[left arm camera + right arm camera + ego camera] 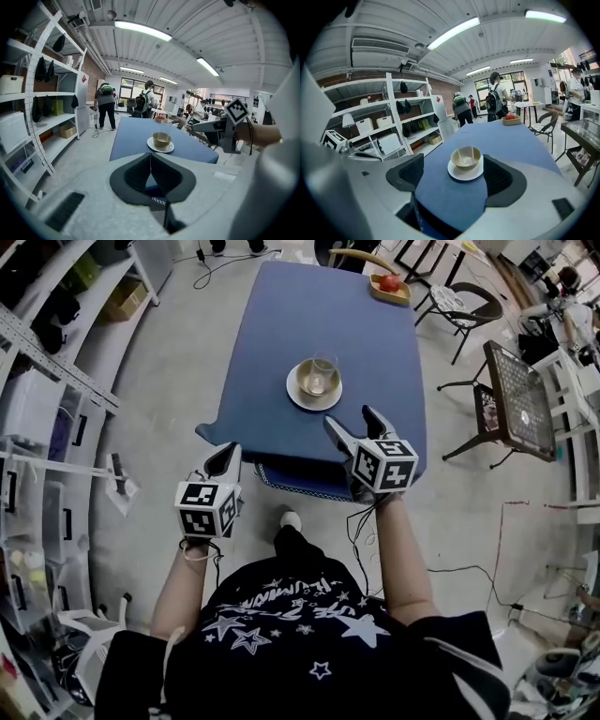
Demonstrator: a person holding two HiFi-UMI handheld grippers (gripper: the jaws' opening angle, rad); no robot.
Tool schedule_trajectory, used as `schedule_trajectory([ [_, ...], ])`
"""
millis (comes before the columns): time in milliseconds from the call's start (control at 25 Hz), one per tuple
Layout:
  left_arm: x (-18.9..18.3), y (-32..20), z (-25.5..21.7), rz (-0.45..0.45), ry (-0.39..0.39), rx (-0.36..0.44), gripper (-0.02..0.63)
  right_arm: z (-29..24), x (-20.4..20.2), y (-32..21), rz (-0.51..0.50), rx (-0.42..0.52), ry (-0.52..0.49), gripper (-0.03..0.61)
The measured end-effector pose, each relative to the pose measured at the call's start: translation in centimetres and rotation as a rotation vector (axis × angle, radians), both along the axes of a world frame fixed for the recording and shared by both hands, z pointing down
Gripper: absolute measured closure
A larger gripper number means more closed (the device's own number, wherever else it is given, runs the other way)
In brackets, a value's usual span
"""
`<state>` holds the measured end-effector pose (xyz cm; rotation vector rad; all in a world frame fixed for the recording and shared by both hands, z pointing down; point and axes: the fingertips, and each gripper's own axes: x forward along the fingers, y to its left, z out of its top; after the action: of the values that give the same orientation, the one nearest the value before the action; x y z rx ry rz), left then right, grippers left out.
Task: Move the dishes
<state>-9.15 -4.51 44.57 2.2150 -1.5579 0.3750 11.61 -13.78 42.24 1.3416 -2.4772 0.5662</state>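
Dishes are set mid-table: a bowl [307,381] on a plate [293,390], with a glass [324,367] stood in the bowl, all on the blue table [281,324]. At the left, the left gripper [223,460] is held by the table's near corner, its jaws pressed together with nothing between them. To its right, the right gripper [352,418] is held over the near edge, jaws spread wide and empty, apart from the plate. At the far right corner, a tray [401,297] with a red fruit [389,282] is seen.
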Motion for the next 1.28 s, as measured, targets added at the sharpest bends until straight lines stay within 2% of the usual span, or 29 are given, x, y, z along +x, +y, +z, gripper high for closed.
schedule_trajectory([
  [200, 0.5, -2.7, -0.5, -0.044, -0.019, -0.002, 0.594, 1.3, -1.1, -4.3, -0.081, 0.006, 0.035, 0.207],
  [400, 0.0, -4.5, -0.1, -0.093, -0.031, -0.014, 0.594, 2.5, -2.7, -7.7, -0.152, 0.075, 0.108, 0.209],
  [520, -0.5, -4.9, 0.1, -0.106, -0.041, -0.022, 0.594, 3.0, -4.0, -9.1, -0.174, 0.104, 0.148, 0.209],
  [720, -1.5, -5.9, 0.5, -0.112, -0.041, -0.034, 0.594, 4.4, -4.8, -11.0, -0.156, 0.094, 0.167, 0.209],
  [960, -1.4, -9.2, 1.7, -0.037, -0.011, -0.059, 0.594, 4.6, -6.2, -12.8, -0.126, 0.119, 0.143, 0.209],
  [1160, -1.3, -12.9, 1.5, 0.033, 0.0, -0.056, 0.594, 5.5, -6.8, -13.7, -0.128, 0.094, 0.182, 0.209],
  [1200, -1.4, -13.6, 1.5, 0.041, 0.004, -0.057, 0.594, 5.5, -6.7, -14.0, -0.118, 0.094, 0.184, 0.213],
  [1280, -1.8, -14.7, 1.5, 0.058, 0.01, -0.058, 0.594, 5.3, -6.5, -14.5, -0.096, 0.109, 0.184, 0.263],
])
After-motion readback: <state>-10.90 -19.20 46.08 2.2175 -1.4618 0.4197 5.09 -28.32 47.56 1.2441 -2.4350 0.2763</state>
